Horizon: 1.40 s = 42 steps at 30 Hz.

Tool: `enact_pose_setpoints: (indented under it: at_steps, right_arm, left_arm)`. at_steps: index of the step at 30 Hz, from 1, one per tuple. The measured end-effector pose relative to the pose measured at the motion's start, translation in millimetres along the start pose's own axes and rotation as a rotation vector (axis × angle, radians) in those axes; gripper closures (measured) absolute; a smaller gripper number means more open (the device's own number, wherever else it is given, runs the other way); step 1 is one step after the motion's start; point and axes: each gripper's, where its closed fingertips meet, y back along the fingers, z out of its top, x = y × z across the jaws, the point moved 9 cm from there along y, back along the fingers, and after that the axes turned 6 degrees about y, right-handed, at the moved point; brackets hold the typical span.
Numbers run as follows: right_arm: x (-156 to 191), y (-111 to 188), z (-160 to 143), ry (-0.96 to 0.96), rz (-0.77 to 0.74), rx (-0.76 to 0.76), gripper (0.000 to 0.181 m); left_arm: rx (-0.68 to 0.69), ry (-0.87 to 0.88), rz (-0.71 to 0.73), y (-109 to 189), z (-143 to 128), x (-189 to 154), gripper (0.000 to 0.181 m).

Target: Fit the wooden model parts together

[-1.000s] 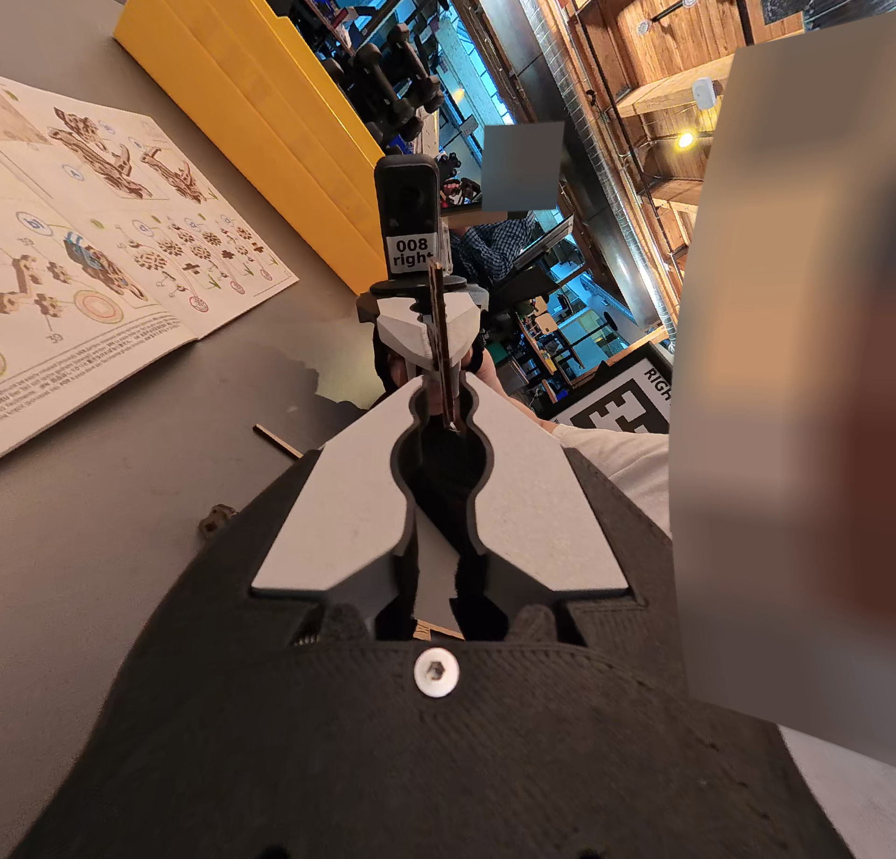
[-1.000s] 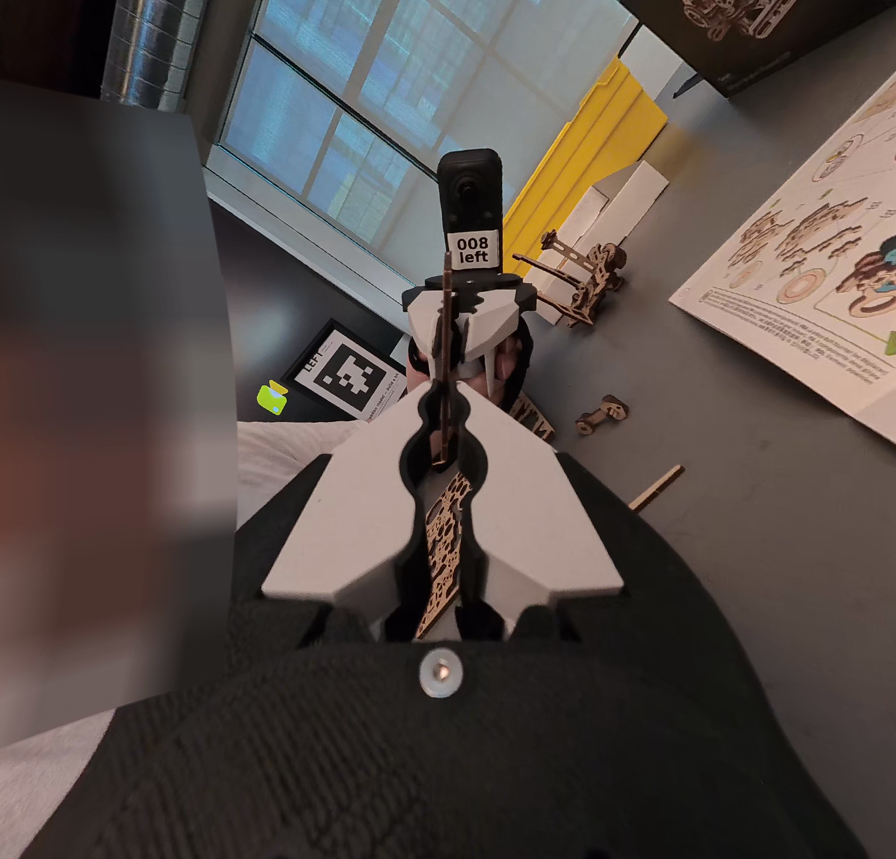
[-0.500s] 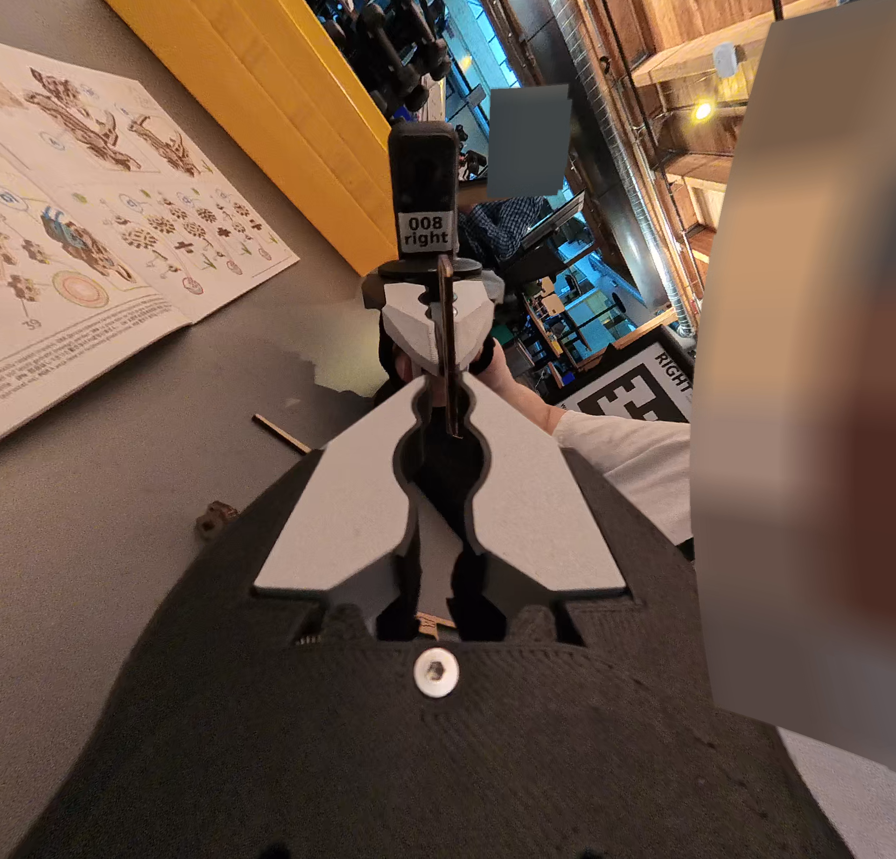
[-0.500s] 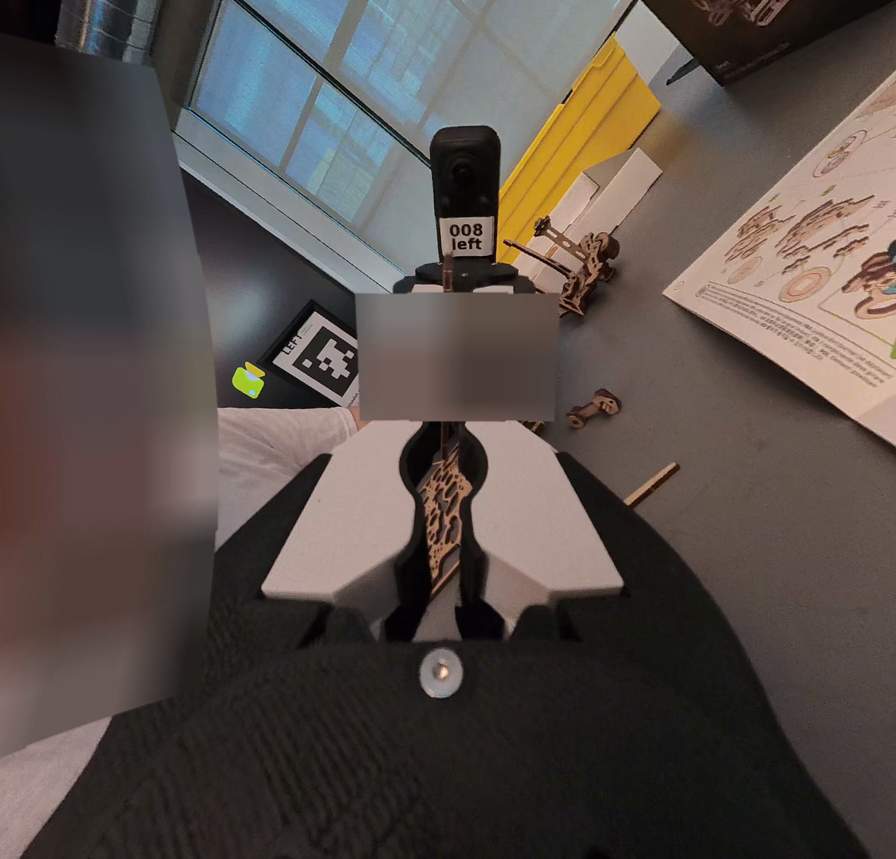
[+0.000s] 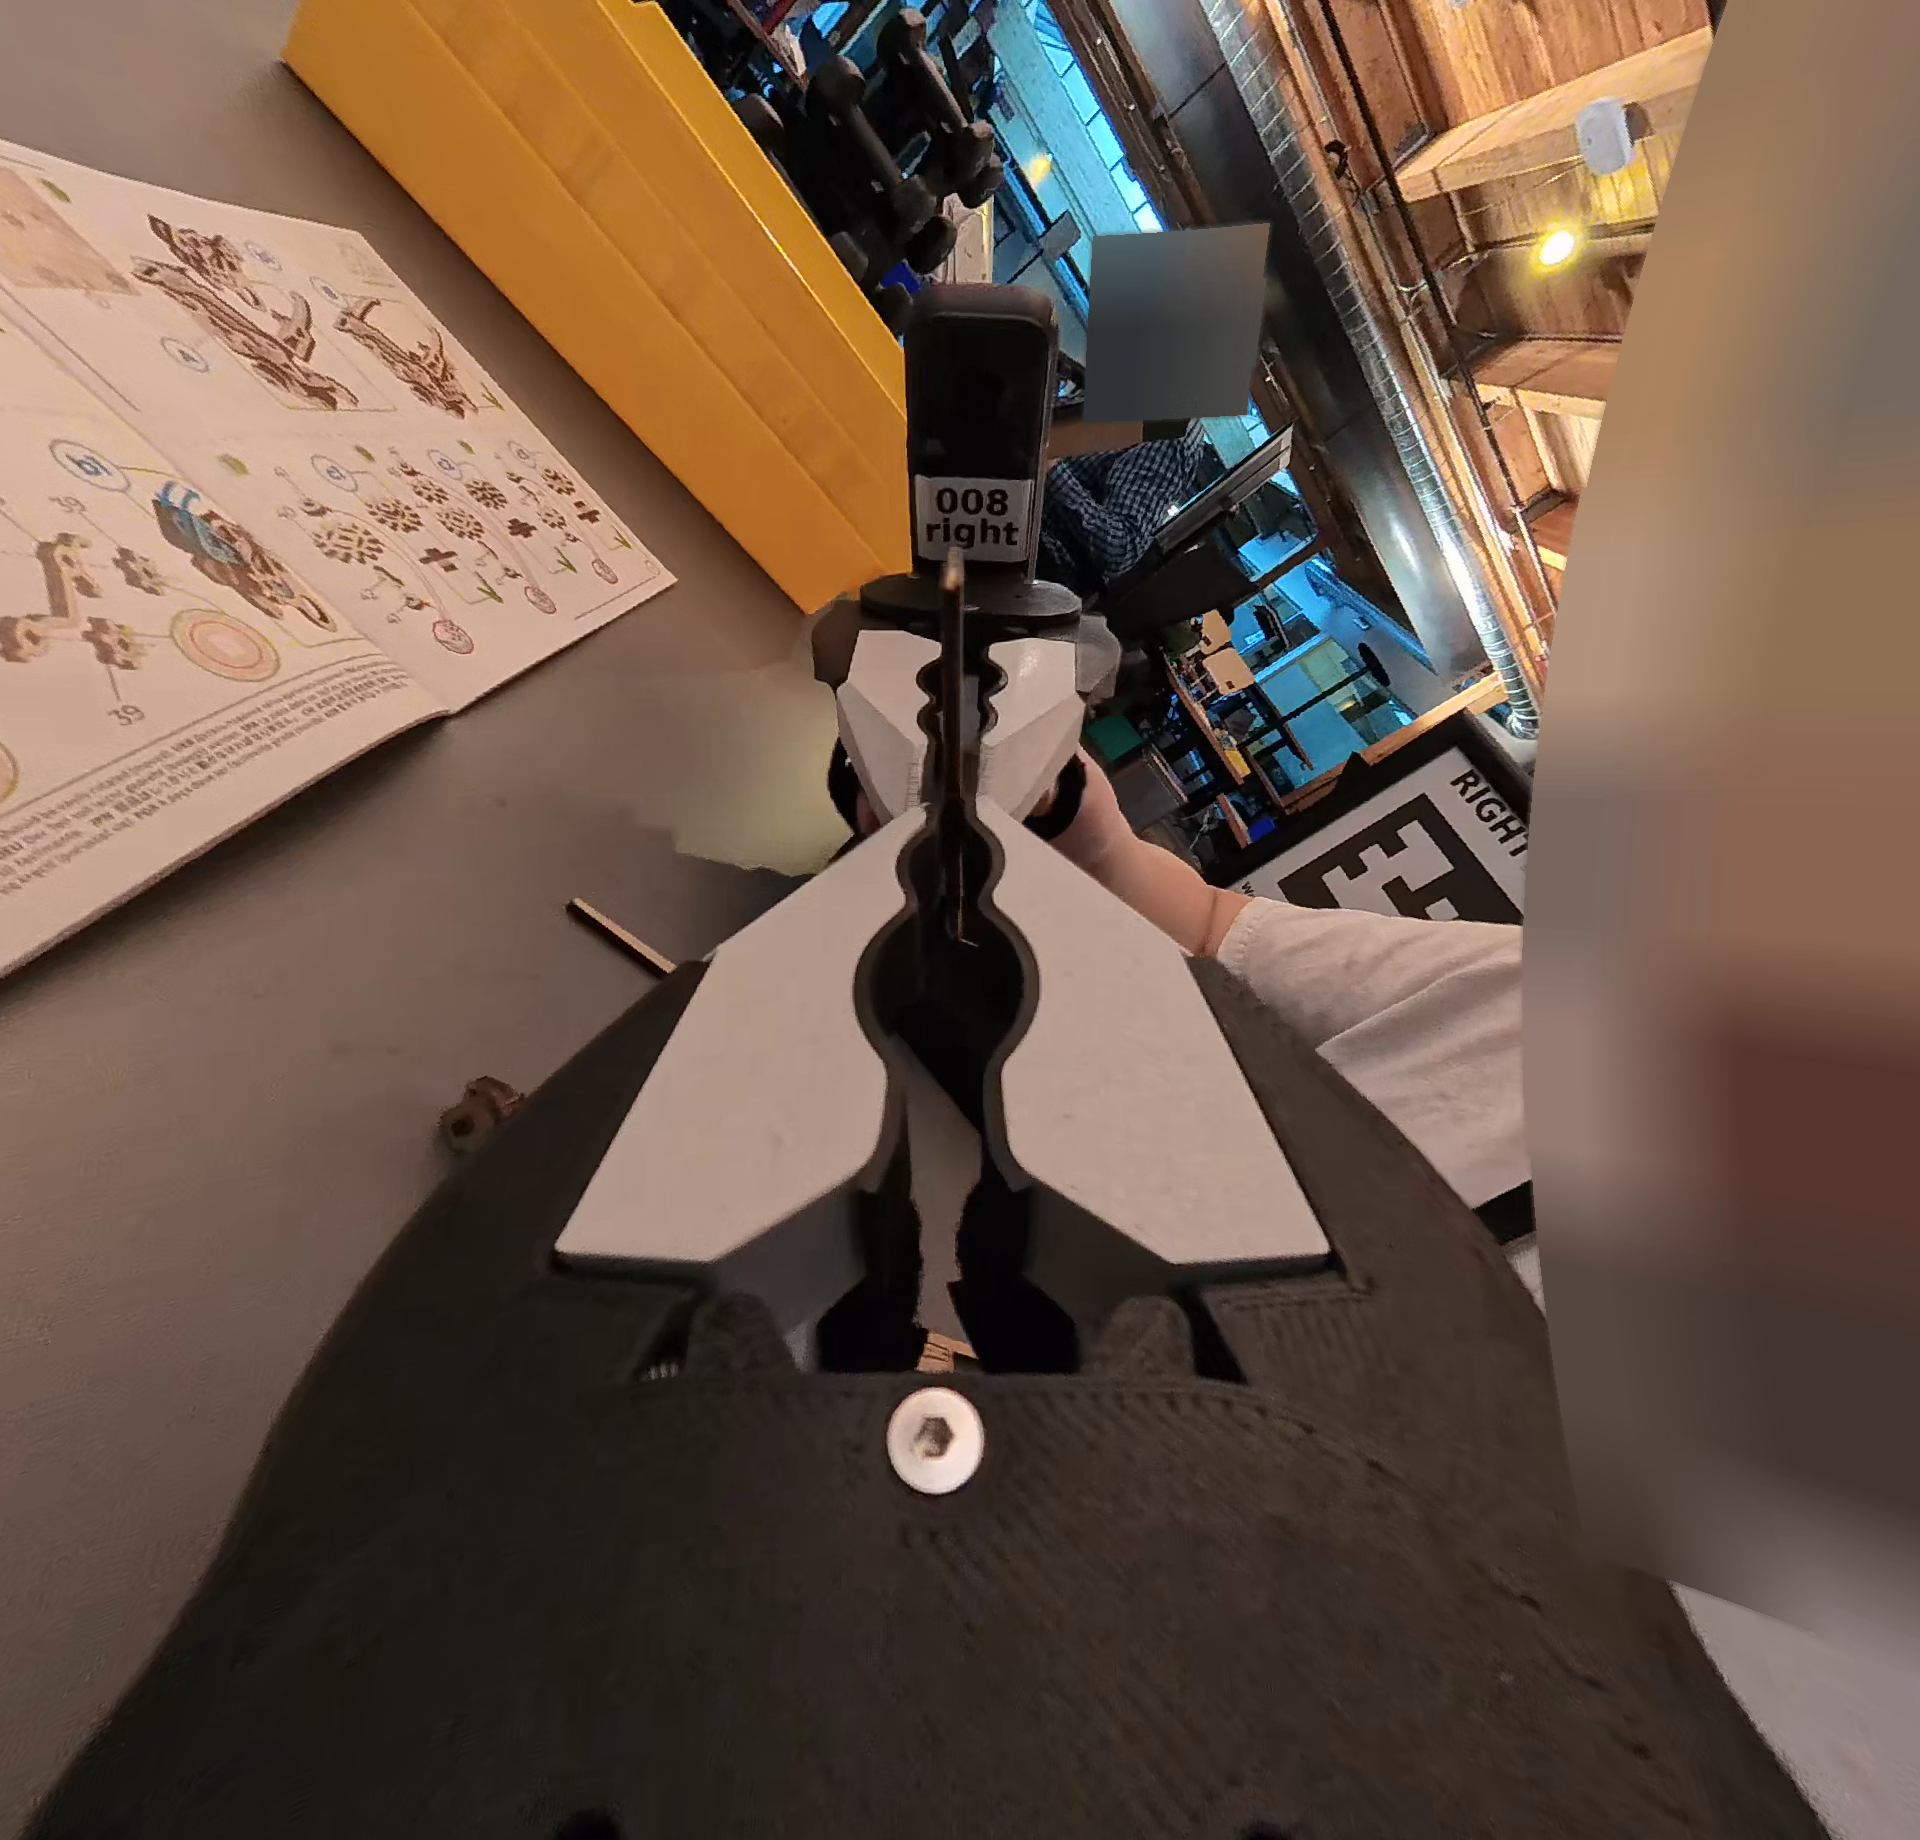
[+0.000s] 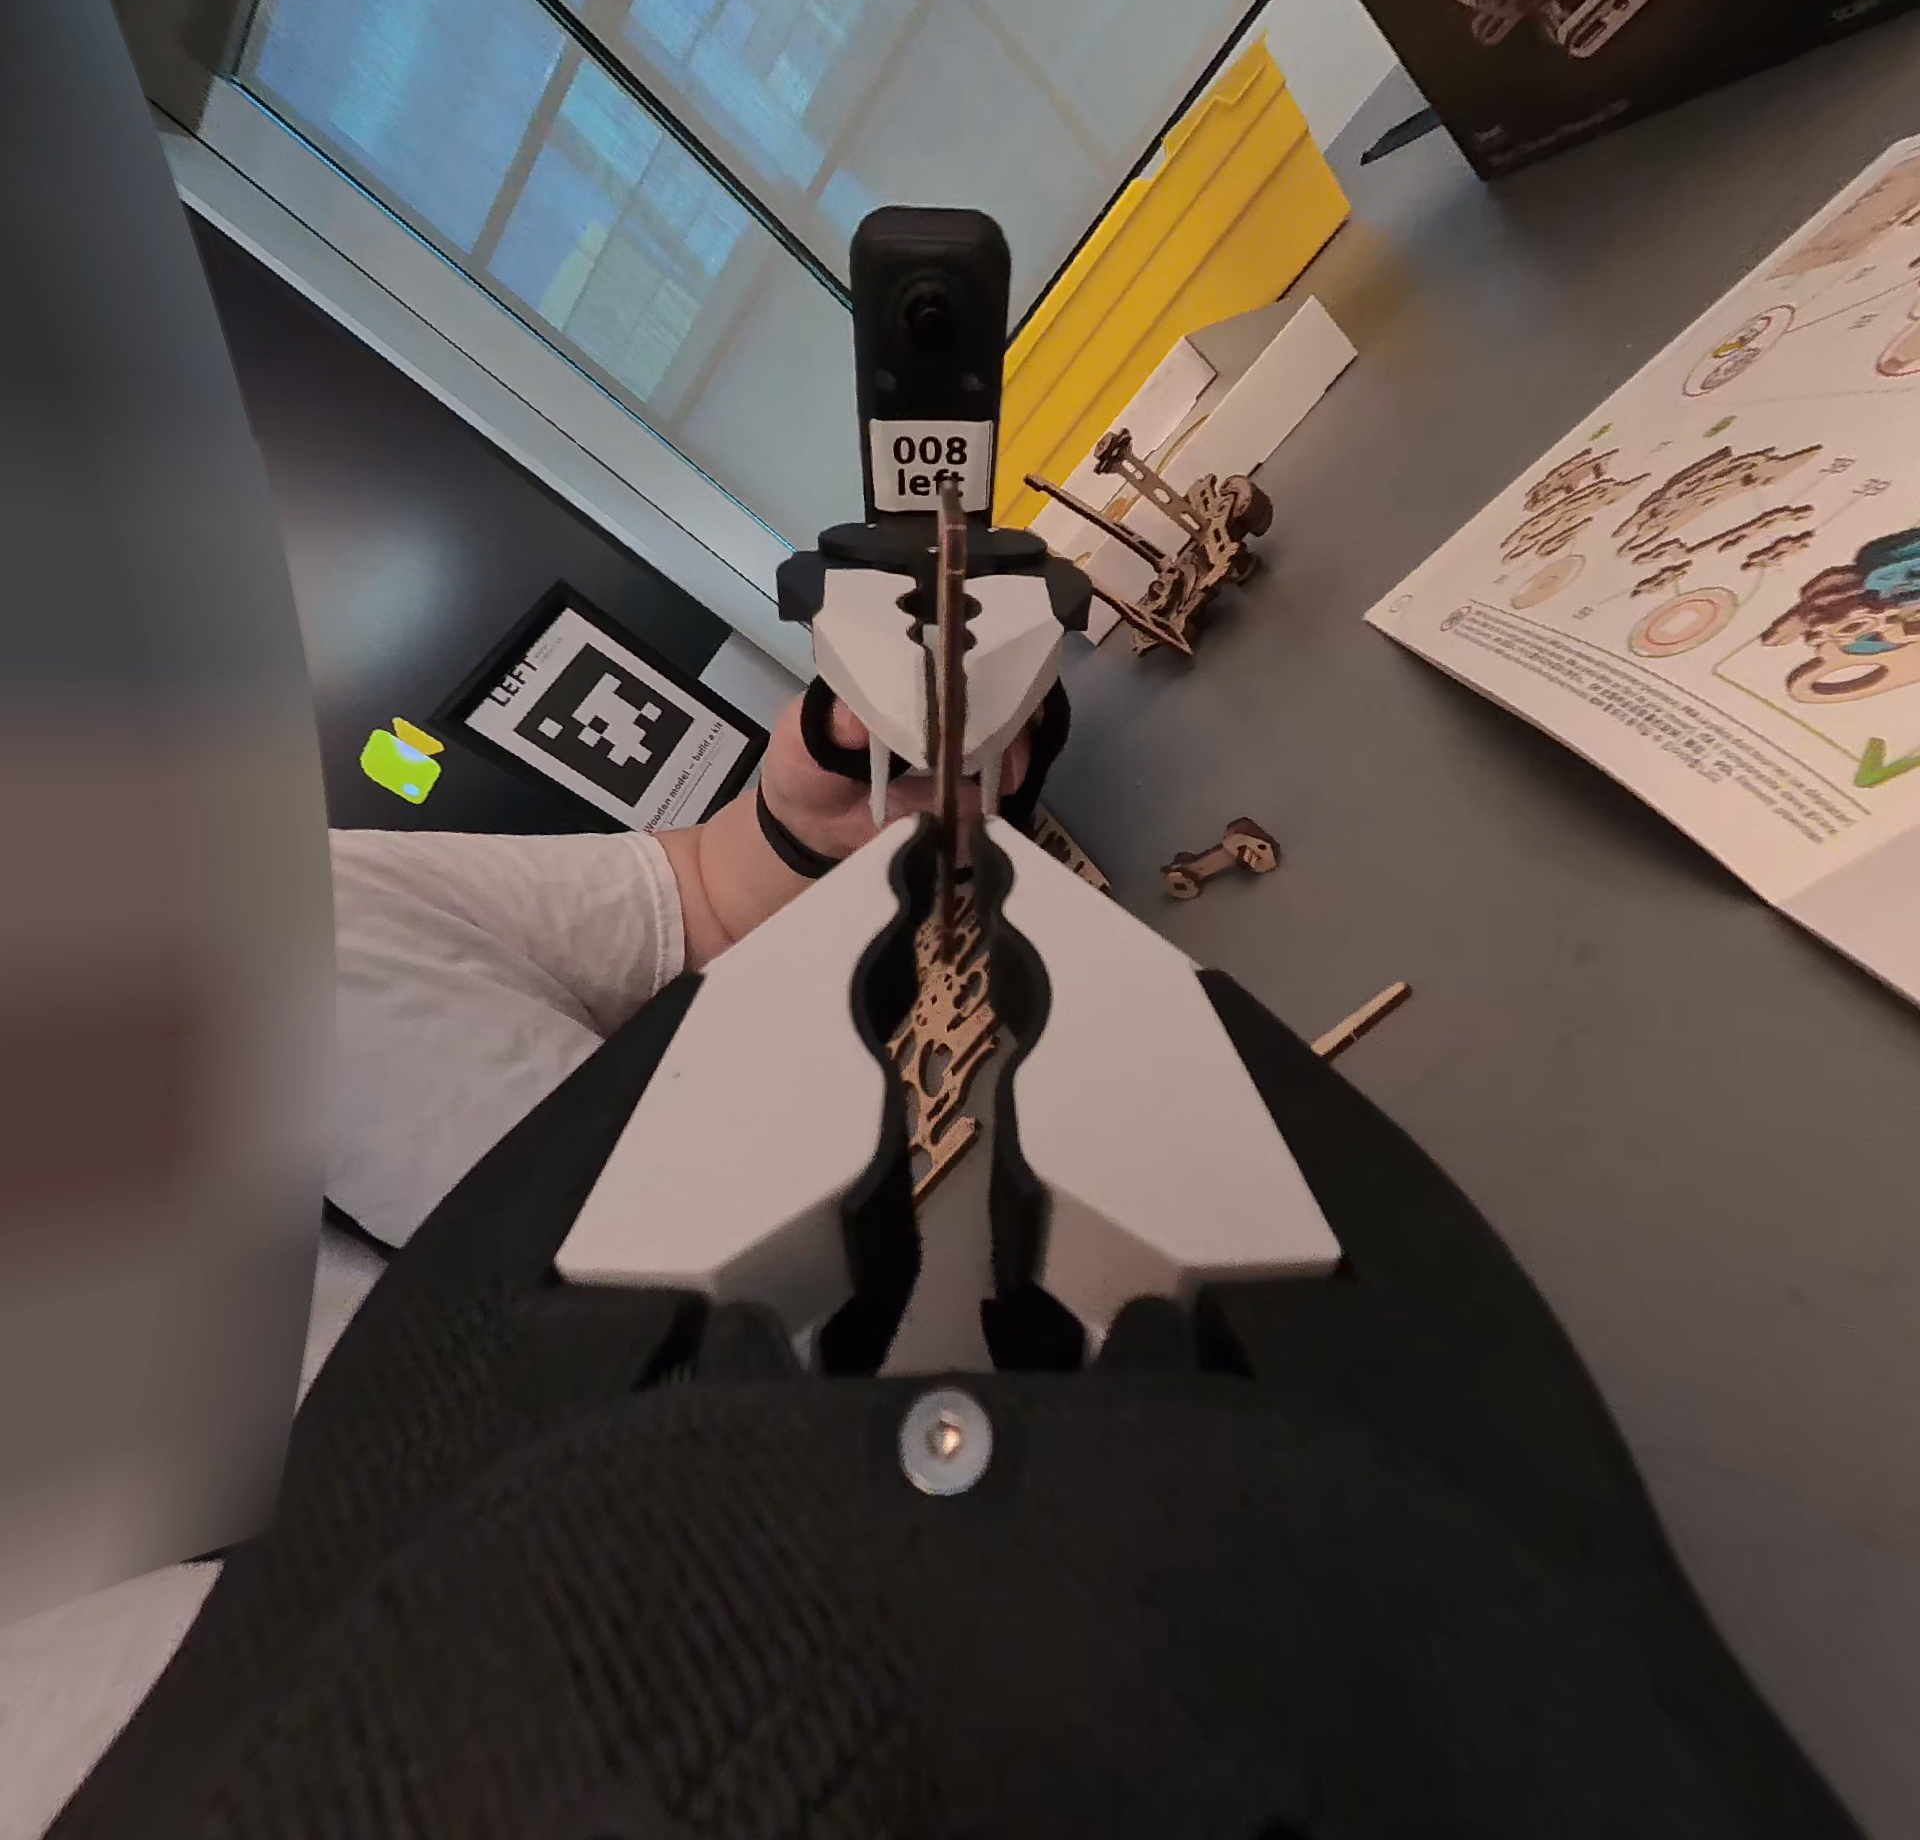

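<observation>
My left gripper [image 5: 948, 824] and right gripper [image 6: 948, 834] face each other tip to tip above the grey table [image 5: 260, 1011]. Both are shut on a thin laser-cut wooden part. In the left wrist view the part [image 5: 949, 647] shows edge-on as a dark strip running between both pairs of fingers. In the right wrist view its cut-out face [image 6: 940, 1021] shows between my right fingers, and its edge passes up into the left gripper [image 6: 940, 751]. I cannot tell whether it is one piece or two pressed together.
An open instruction booklet [image 5: 260, 502] and a yellow bin [image 5: 623, 190] lie beyond. On the table are a wooden stick [image 6: 1361, 1016], a small wooden subassembly [image 6: 1226, 855], a part-built model [image 6: 1174, 543] and a black box [image 6: 1662, 24]. A person's sleeve [image 6: 488, 949] is close by. The grippers are tip to tip, or close to it. The small wooden subassembly [image 6: 1226, 855] sits 9 centimeters or so from the ends of my right fingers.
Both grippers stay shut on the wooden part and still face each other. The pair has shifted and tilted slightly, so the table behind has moved in both views.
</observation>
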Motion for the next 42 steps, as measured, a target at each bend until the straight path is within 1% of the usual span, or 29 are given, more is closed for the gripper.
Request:
enact_pose_setpoints:
  at_steps: [4, 6, 7, 8, 9, 11, 25, 31, 37, 42]
  right_arm:
    - [1.2, 0.0, 0.4, -0.014, 0.036, 0.006, 0.181]
    - [1.9, -1.4, -0.6, -0.008, 0.038, 0.022, 0.181]
    - [2.5, -2.3, -1.1, 0.0, 0.037, 0.028, 0.181]
    - [3.2, -3.0, -1.5, 0.007, 0.041, 0.035, 0.181]
    - [3.3, -3.1, -1.7, 0.01, 0.035, 0.042, 0.181]
    - [2.8, -1.9, -1.3, 0.009, 0.033, 0.031, 0.181]
    - [-1.0, -0.2, -0.4, -0.028, 0.053, 0.003, 0.181]
    - [-1.6, 0.5, -0.3, -0.029, 0.048, 0.019, 0.181]
    - [-5.6, 2.2, -0.1, -0.028, -0.009, 0.039, 0.181]
    - [-9.4, 2.3, -1.7, -0.058, -0.051, 0.051, 0.181]
  left_arm:
    - [-0.009, -0.031, -0.01, -0.8, -0.5, -1.0, 0.181]
    - [-0.021, -0.021, -0.017, -2.4, -1.2, -0.1, 0.165]
    - [-0.005, -0.026, -0.031, -3.9, -2.4, -0.7, 0.169]
    - [0.022, -0.037, -0.033, -5.6, -3.9, -1.2, 0.18]
    - [0.033, -0.057, -0.019, -6.5, -4.3, -1.3, 0.181]
    - [0.033, -0.076, 0.004, -6.4, -3.6, -2.5, 0.181]
    - [0.027, -0.055, 0.018, -4.3, -3.4, -2.4, 0.181]
    - [0.027, -0.042, 0.029, -4.9, -4.6, -2.4, 0.181]
    - [-0.025, -0.018, 0.087, -6.7, -9.2, 0.6, 0.181]
    - [-0.025, -0.103, 0.18, -8.5, -11.8, -0.9, 0.181]
